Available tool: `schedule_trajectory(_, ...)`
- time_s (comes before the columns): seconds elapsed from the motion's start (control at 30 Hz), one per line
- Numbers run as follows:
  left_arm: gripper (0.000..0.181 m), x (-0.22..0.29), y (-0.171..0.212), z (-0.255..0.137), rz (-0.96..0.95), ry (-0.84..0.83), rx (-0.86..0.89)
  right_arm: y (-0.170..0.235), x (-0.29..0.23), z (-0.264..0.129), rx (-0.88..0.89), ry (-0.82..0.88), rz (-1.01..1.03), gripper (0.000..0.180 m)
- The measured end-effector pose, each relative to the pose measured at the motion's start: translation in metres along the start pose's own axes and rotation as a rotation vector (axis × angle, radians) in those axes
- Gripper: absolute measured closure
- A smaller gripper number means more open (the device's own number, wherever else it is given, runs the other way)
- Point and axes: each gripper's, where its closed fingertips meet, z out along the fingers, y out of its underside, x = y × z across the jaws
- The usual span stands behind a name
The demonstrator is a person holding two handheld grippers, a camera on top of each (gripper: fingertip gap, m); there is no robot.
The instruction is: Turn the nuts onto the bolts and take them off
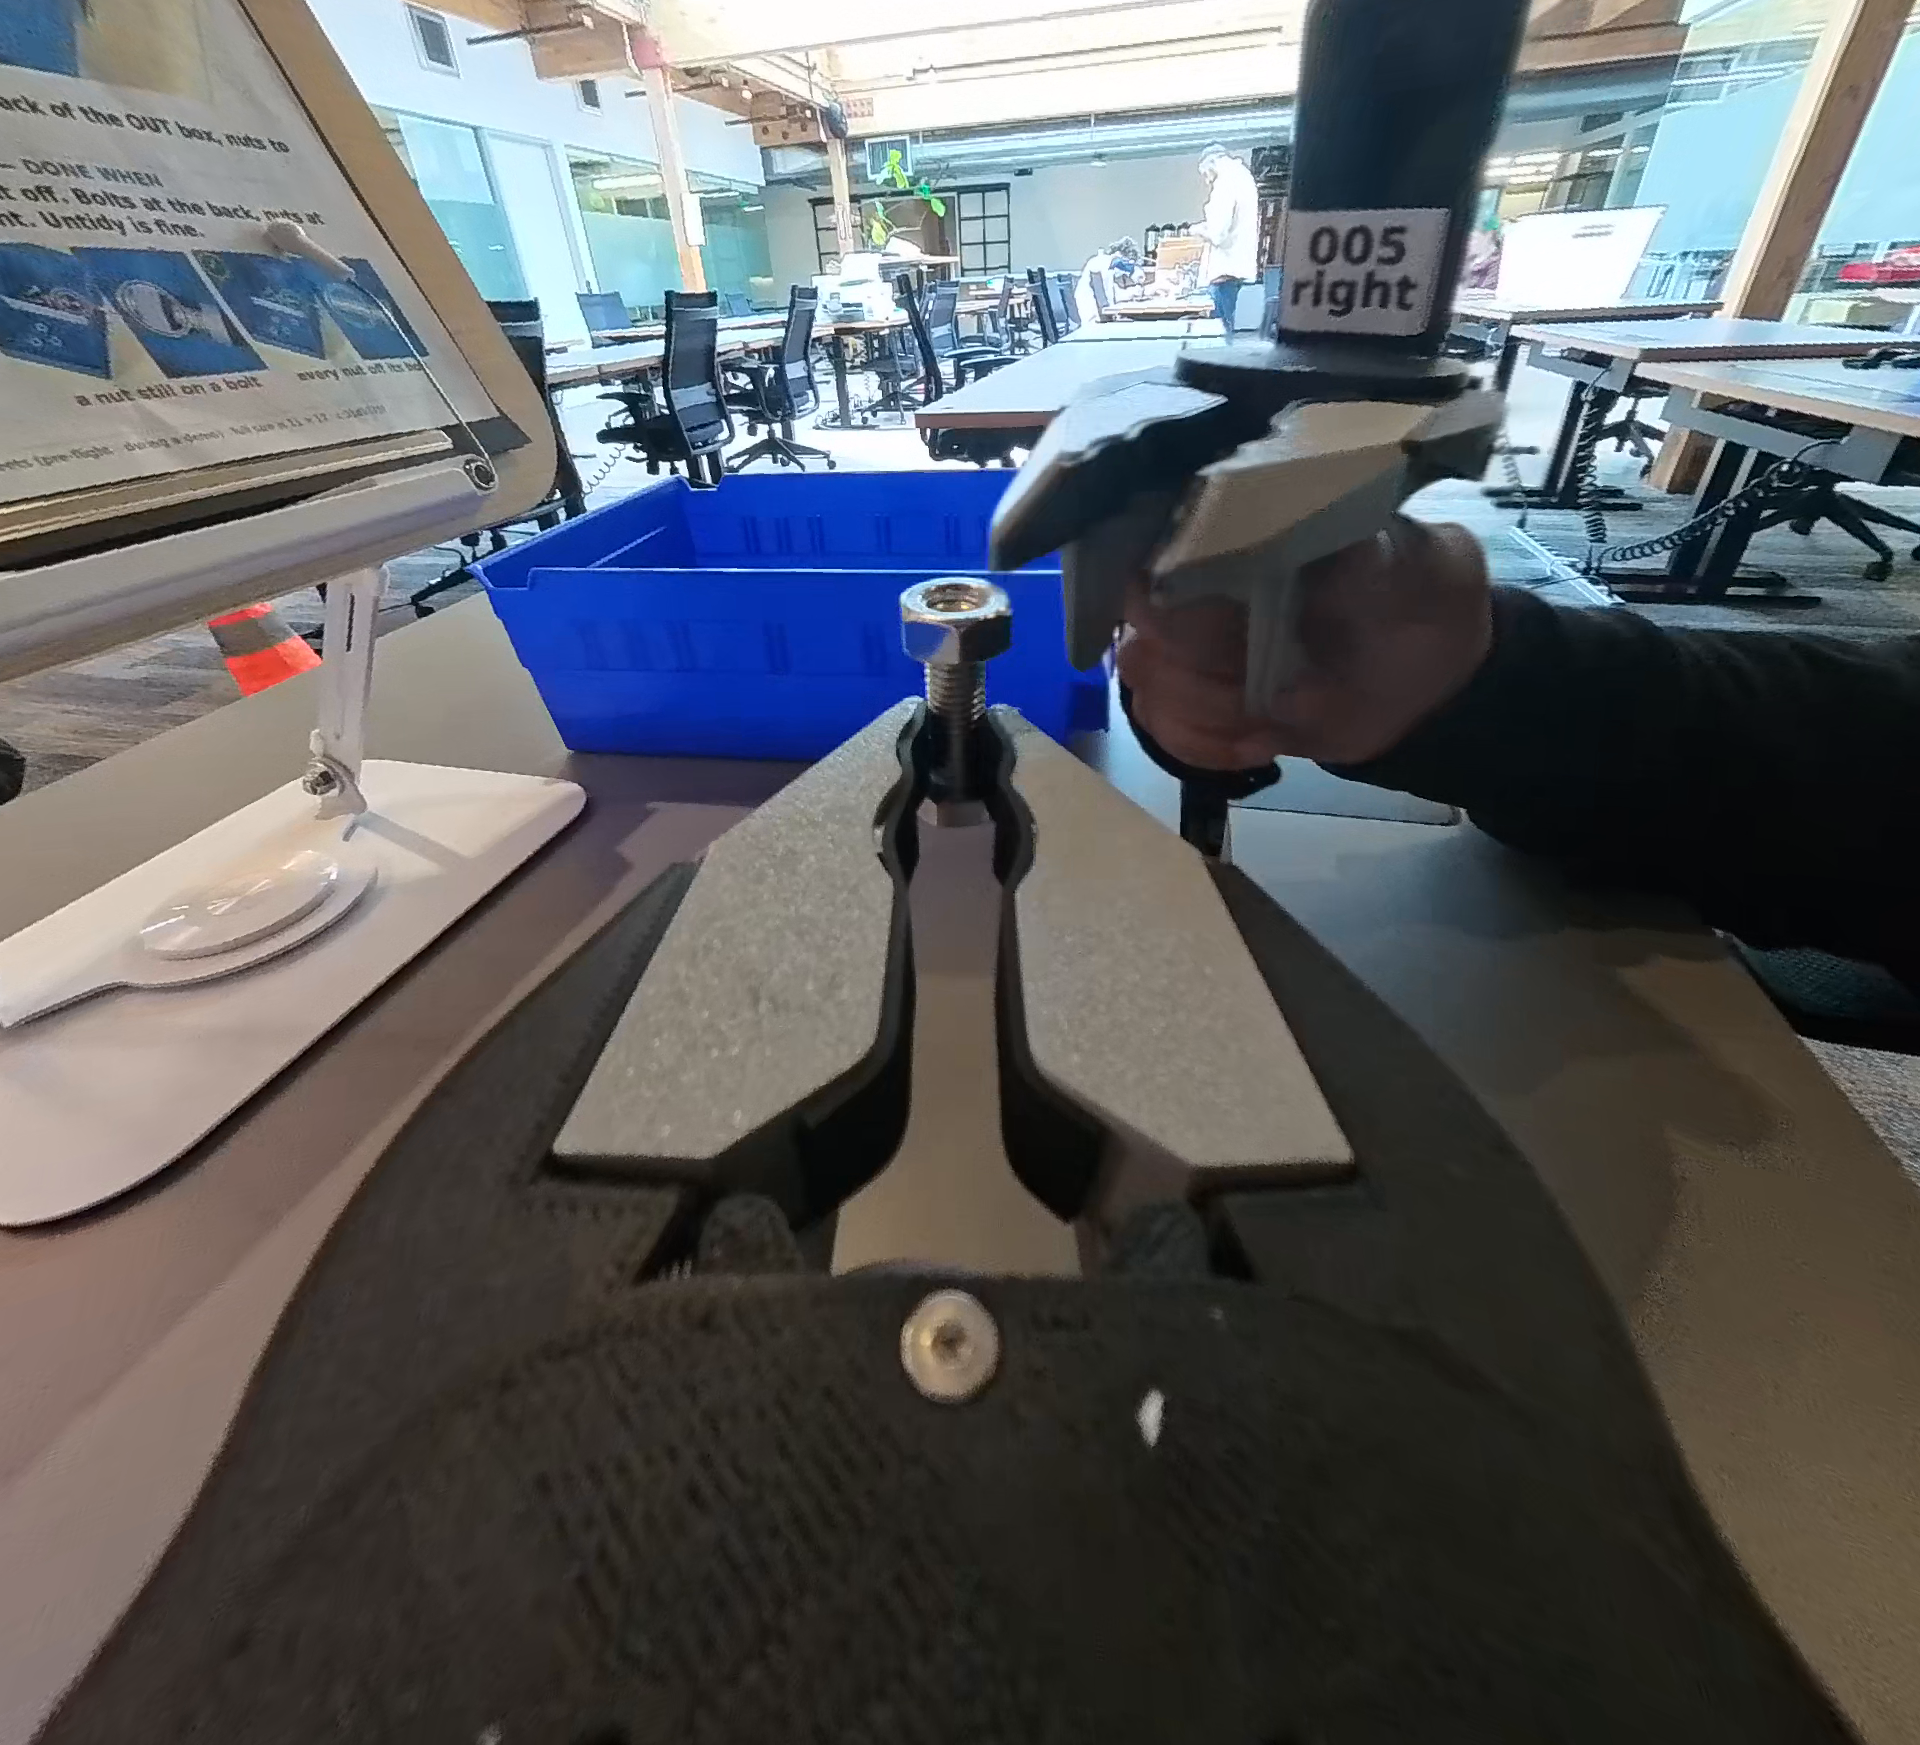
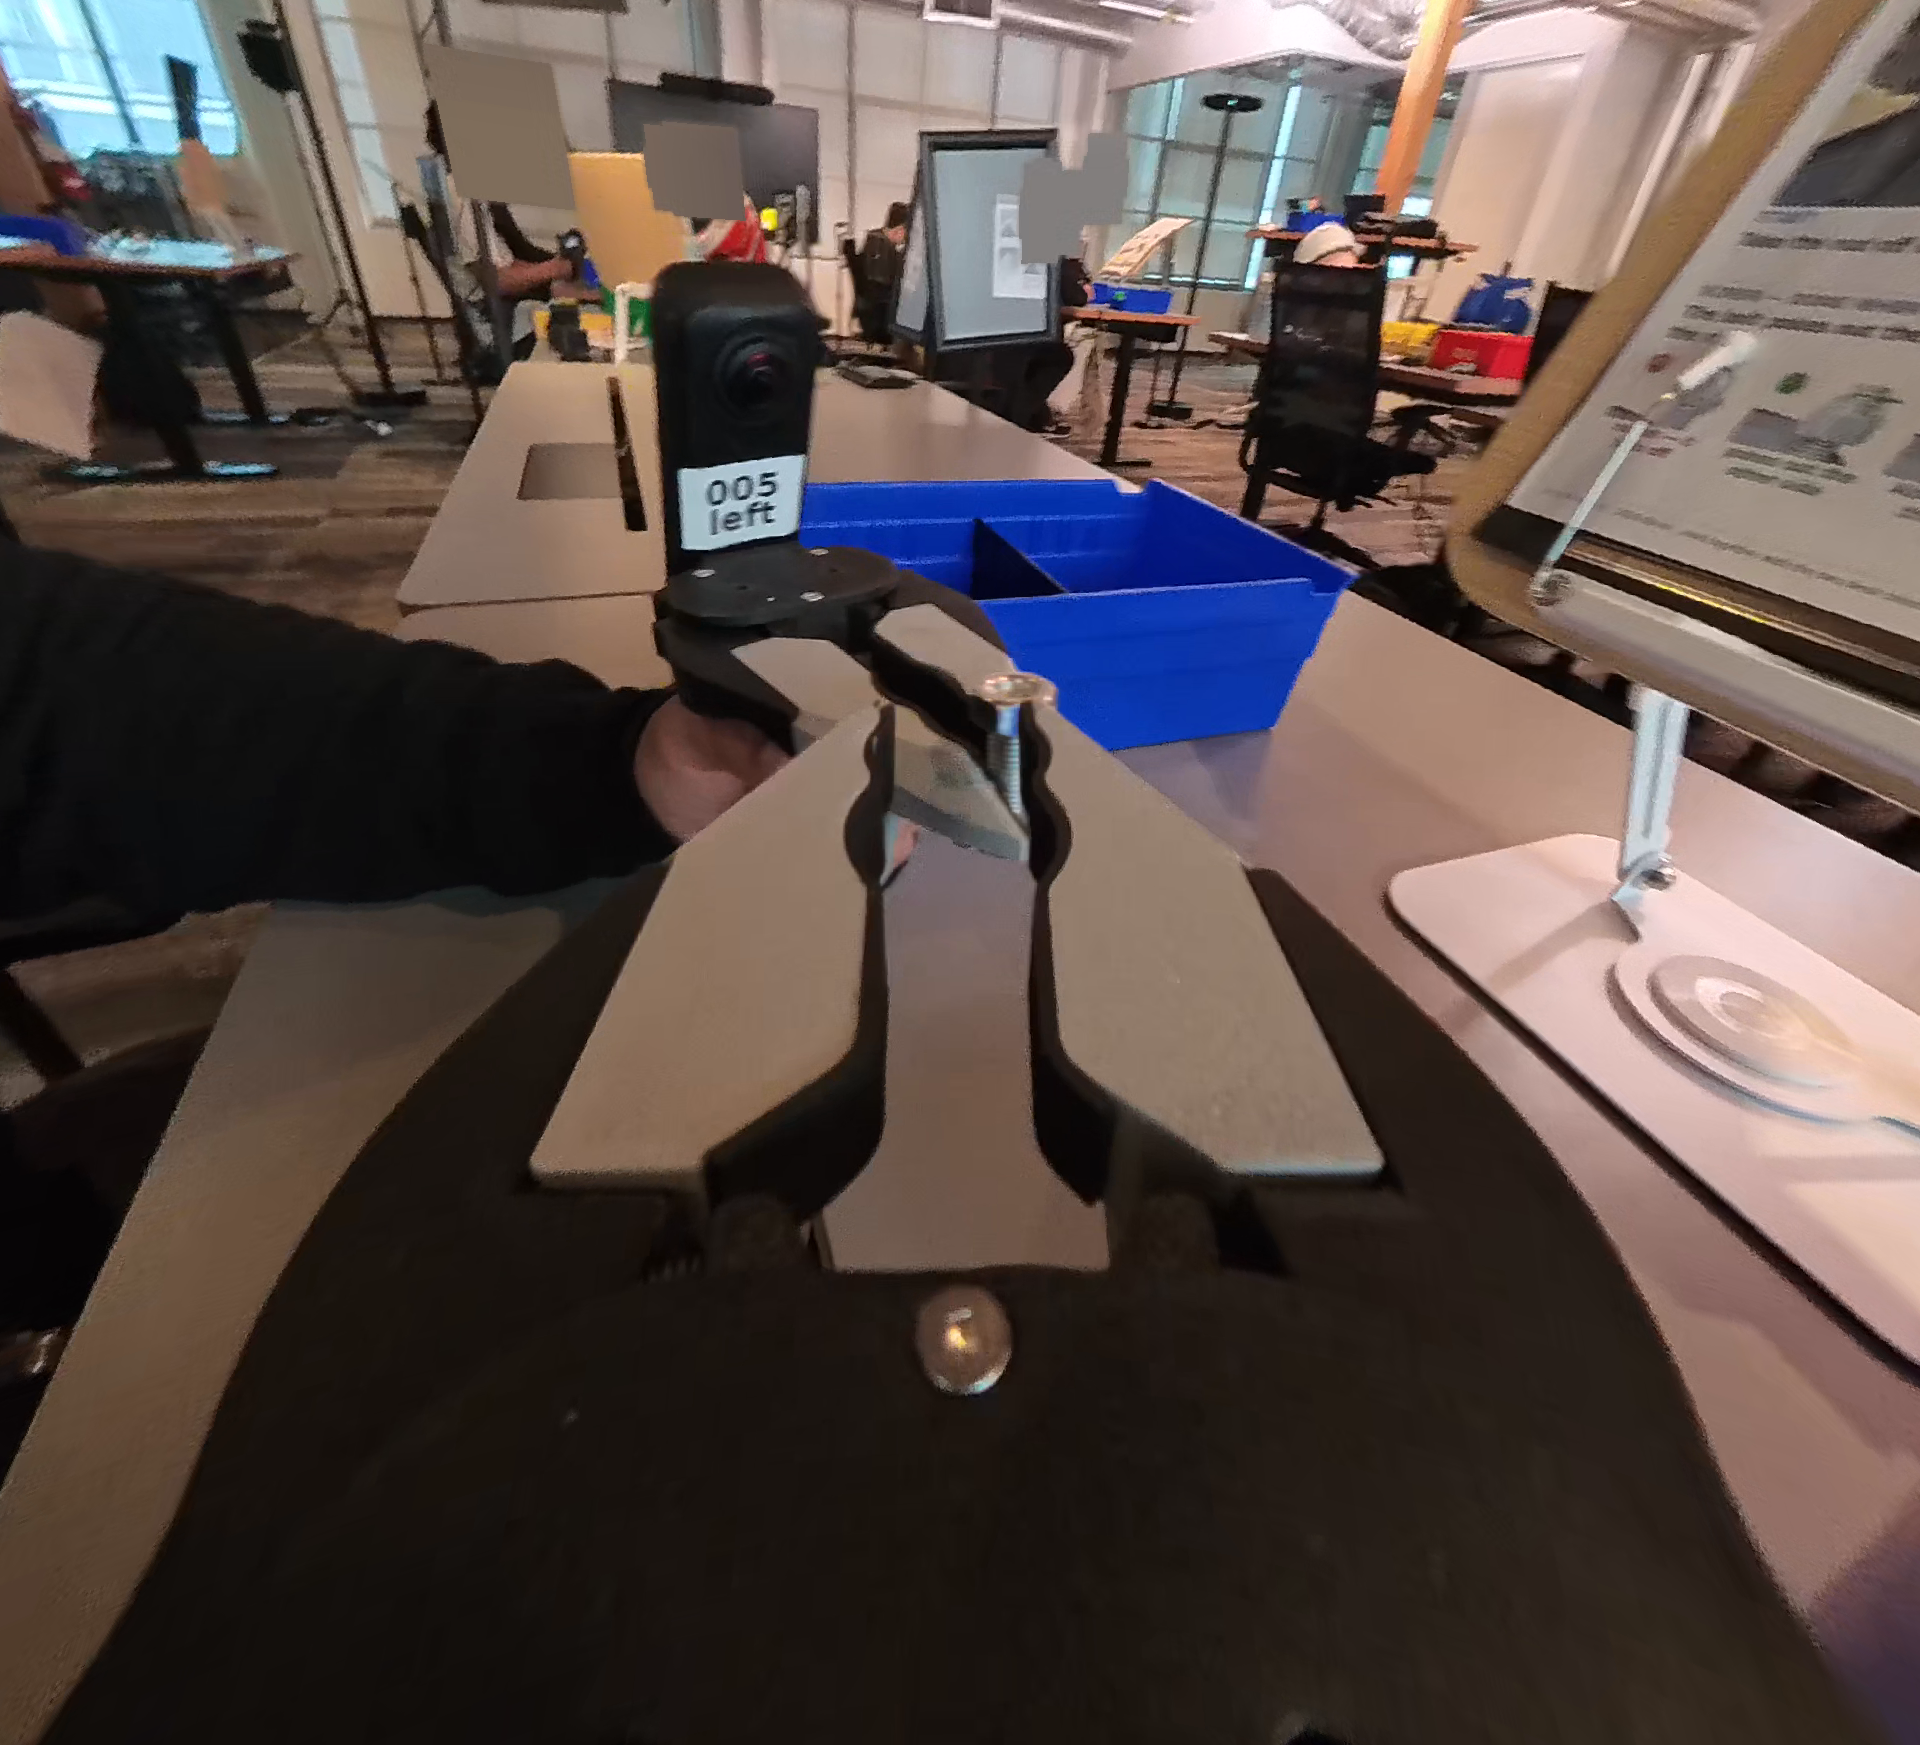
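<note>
Left gripper (image 1: 956, 765) clenched on an upright bolt (image 1: 954, 708), shank between the fingertips; nut (image 1: 956, 630) threaded at its top, above the jaws. Right gripper (image 2: 956, 781) released, jaws apart beside the bolt. Blue bin (image 1: 727, 646) stands behind the bolt.

Shiny metal nut (image 1: 956, 620) and threaded bolt (image 1: 954, 706); glossy blue plastic bin (image 1: 727, 656); matt smooth tabletop (image 1: 488, 708).

Lettered camera labels (image 1: 1363, 272), printed sheet (image 1: 187, 241) (perhaps instructions)
</note>
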Motion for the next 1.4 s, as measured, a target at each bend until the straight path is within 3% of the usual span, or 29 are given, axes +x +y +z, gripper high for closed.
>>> schedule_trajectory(0.1, 0.174, 0.0, 0.001, 0.001, 0.002, -0.002, -0.005, 0.005, 0.01, 0.001, -0.013, 0.046, 0.025, 0.151)
schedule_trajectory(0.37, 0.174, -0.003, 0.004, 0.001, 0.006, -0.017, -0.015, 0.009, -0.016, 0.009, -0.047, -0.068, -0.01, 0.161)
schedule_trajectory(0.5, 0.174, -0.001, 0.005, 0.002, 0.014, -0.014, -0.018, 0.003, -0.005, 0.005, -0.016, 0.002, -0.037, 0.163)
schedule_trajectory(0.87, 0.174, -0.001, 0.007, 0.003, 0.014, -0.014, -0.022, 0.008, 0.002, 0.008, -0.03, 0.013, 0.02, 0.151)
schedule_trajectory(1.0, 0.174, -0.003, 0.007, 0.002, 0.008, -0.018, -0.021, 0.006, -0.008, 0.006, -0.02, -0.037, 0.016, 0.167)
schedule_trajectory(1.27, 0.174, -0.002, 0.008, 0.003, 0.005, -0.013, -0.025, 0.009, 0.015, 0.002, -0.026, 0.081, 0.028, 0.153)
schedule_trajectory(1.4, 0.173, -0.001, 0.01, 0.004, 0.012, -0.015, -0.031, 0.013, 0.006, 0.008, -0.043, 0.026, 0.04, 0.151)
